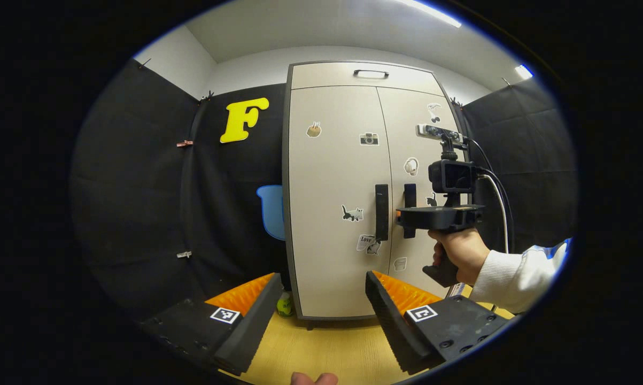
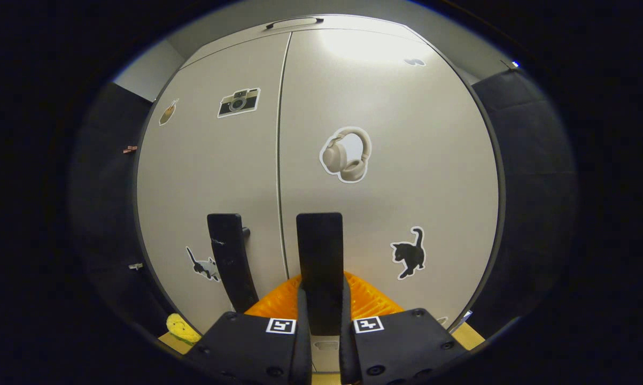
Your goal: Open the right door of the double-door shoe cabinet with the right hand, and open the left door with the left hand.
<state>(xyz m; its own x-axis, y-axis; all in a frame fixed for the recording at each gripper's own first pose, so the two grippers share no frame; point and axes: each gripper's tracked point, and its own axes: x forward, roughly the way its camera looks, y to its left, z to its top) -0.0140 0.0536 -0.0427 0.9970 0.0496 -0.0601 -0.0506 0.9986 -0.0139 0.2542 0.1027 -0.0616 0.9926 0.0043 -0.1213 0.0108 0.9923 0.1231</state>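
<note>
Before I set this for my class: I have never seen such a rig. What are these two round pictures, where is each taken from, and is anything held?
There is no robot here. A person holds a hand tool with two fingers, called a gripper, in each hand, and each tool carries a wide-angle camera looking along its own fingers.

The left gripper view is taken from farther back. Its left gripper is open and holds nothing. Ahead stands the shoe cabinet with both doors closed, stickers on them, on a wooden floor. You also see the person's hand holding the right gripper at the right door handle.

The right gripper view is taken close against the doors. There the right gripper's fingers sit either side of the right door handle, closed on it. The left door handle is untouched.
</note>
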